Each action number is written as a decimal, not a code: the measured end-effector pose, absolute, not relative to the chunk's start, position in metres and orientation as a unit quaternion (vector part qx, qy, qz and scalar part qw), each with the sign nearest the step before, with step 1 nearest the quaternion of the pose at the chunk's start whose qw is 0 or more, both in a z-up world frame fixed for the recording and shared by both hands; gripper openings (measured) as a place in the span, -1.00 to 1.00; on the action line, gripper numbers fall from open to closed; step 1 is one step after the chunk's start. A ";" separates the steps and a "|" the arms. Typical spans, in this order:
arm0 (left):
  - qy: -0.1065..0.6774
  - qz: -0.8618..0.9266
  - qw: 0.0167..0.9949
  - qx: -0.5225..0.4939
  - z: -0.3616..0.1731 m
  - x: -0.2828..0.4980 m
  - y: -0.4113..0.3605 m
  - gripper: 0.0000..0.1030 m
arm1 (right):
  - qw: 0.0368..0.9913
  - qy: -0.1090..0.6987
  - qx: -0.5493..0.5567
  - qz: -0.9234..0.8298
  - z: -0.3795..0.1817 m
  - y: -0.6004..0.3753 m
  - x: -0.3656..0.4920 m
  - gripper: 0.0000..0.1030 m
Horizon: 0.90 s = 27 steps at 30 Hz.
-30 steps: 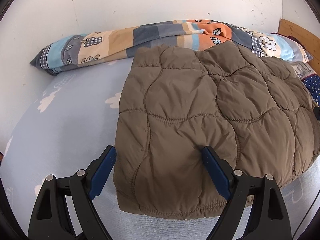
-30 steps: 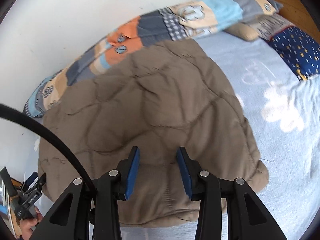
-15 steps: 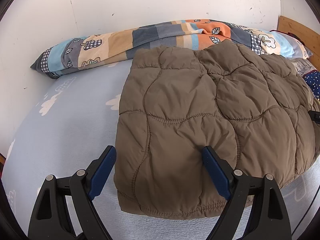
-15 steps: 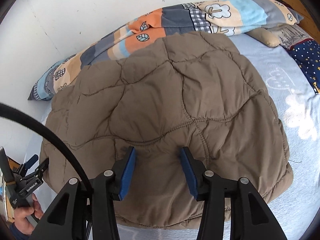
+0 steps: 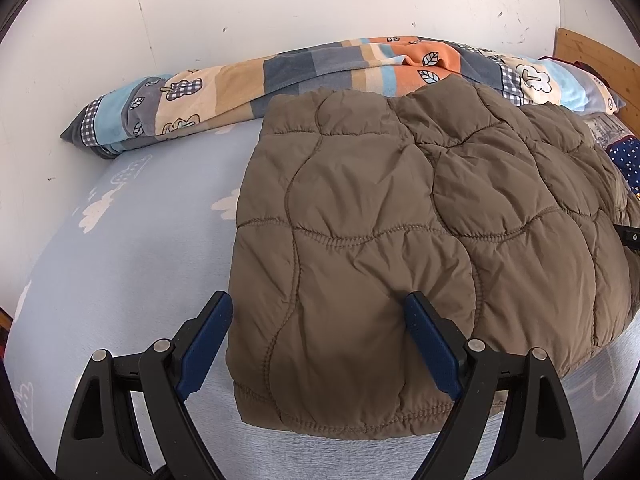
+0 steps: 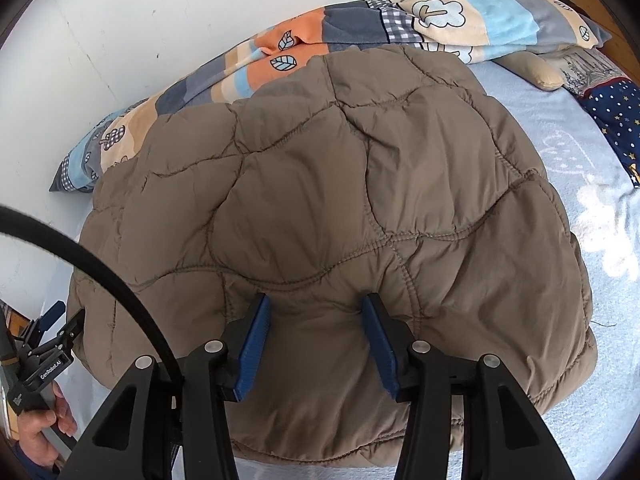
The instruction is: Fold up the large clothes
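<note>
Both grippers stand released above the near edge of the brown quilted jacket point(image 5: 400, 240), which lies folded flat on the light-blue bedsheet point(image 5: 120, 280). Left gripper point(image 5: 320, 312): jaws spread wide over the jacket's near-left corner, one blue pad beside the jacket's left edge, the other over the fabric; neither pad is seen pinching cloth. Right gripper point(image 6: 316, 312): jaws have just been opening and stand partly apart, with a low bulge of jacket fabric between the pads, which do not clamp it. Beyond the jacket's far edge, a patchwork blanket point(image 6: 360, 28) lies rolled along the white wall point(image 5: 280, 0). A navy star-print pillow point(image 6: 616, 108) lies to the jacket's right.
</note>
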<state>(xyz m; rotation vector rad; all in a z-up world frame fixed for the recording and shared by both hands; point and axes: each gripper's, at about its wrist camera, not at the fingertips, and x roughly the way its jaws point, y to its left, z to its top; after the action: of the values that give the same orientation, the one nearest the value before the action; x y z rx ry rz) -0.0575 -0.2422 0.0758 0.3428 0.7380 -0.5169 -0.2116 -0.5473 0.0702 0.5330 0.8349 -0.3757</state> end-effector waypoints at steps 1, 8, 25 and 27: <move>0.355 -0.248 0.886 0.164 0.076 -0.057 -0.241 0.71 | 0.863 0.398 0.254 -0.179 0.070 -0.547 -0.211 0.02; 0.357 -0.249 0.885 0.163 0.075 -0.056 -0.241 0.71 | 0.862 0.399 0.256 -0.177 0.070 -0.548 -0.211 0.03; 0.351 -0.262 0.893 0.101 0.112 -0.026 -0.226 0.71 | 0.896 0.332 0.235 -0.180 0.124 -0.538 -0.217 0.16; 0.375 -0.260 0.887 0.074 0.112 -0.010 -0.214 0.70 | 0.898 0.326 0.228 -0.188 0.134 -0.546 -0.221 0.31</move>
<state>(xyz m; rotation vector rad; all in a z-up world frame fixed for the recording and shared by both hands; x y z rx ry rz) -0.0102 -0.2142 0.1116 0.1544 0.7792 -0.5405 -0.2209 -0.5456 0.1338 0.4719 0.6745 -0.3898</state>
